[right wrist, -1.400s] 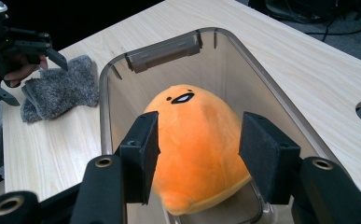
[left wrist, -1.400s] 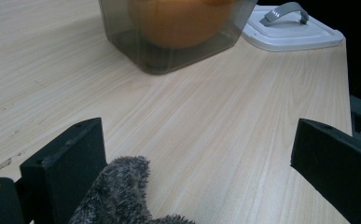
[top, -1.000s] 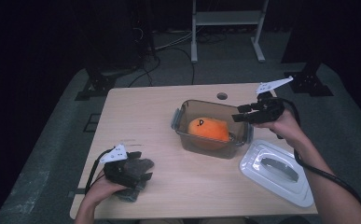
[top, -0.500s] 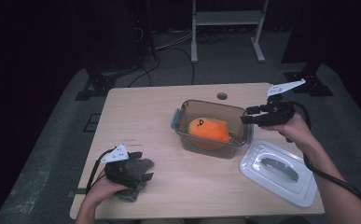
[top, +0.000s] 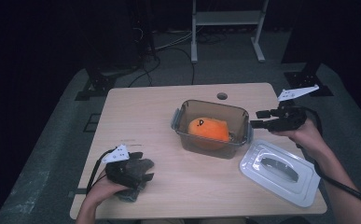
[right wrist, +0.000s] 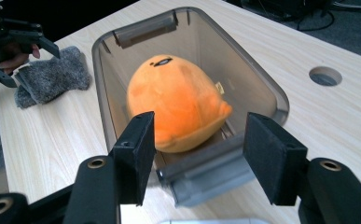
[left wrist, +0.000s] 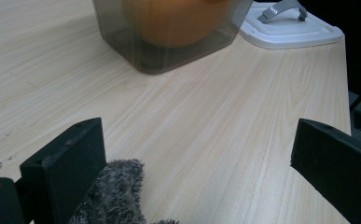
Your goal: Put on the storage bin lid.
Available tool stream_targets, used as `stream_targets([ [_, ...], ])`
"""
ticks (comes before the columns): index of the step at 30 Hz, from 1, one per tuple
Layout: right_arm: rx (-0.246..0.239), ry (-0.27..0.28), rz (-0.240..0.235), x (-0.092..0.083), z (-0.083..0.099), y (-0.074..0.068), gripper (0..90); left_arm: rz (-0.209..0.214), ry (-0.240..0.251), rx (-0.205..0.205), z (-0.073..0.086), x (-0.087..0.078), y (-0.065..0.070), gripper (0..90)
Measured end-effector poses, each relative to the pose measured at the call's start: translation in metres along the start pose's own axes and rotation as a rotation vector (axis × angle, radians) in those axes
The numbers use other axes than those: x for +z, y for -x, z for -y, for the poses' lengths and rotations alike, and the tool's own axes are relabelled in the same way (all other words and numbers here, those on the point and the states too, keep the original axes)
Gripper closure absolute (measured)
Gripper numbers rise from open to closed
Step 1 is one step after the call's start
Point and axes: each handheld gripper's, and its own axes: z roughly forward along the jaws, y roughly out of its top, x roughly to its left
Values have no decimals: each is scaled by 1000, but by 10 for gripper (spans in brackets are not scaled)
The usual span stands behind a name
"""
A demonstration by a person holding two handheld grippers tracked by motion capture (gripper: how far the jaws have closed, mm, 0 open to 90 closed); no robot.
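Two tools, both open, over a wooden table (top: pixel 145 116). Far left: left tool (top: pixel 143 169), jaws wide, resting on grey fuzzy cloth (top: pixel 129 195) without clamping; could drag it off the near edge. Centre: orange plush (top: pixel 208 130) inside clear box (top: pixel 211 101). Right: right tool (top: pixel 257 119), empty, jaws astride the box's end latch (right wrist: pixel 211 179); could snag and shove the box. Farthest right: white lid (top: pixel 281 172), lying off.

Pale wooden table (top: pixel 145 116) bearing clear tub (top: pixel 236 147), white lid (top: pixel 304 186), grey fuzzy cloth (top: pixel 138 168).
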Motion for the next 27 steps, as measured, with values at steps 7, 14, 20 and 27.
stream_targets([
  [7, 31, 14, 9, -11, 19, 5, 418, 8, -3, 3, -1, 2, 1, 24],
  [14, 48, 22, 20, -19, 35, 9, 411, 7, -2, 1, -1, 2, 1, 23],
  [20, 61, 23, 26, -21, 51, 10, 396, 12, 5, -3, -1, 2, 1, 24],
  [27, 75, 8, 29, -19, 76, 12, 389, 10, 10, -5, -1, 2, 1, 23],
])
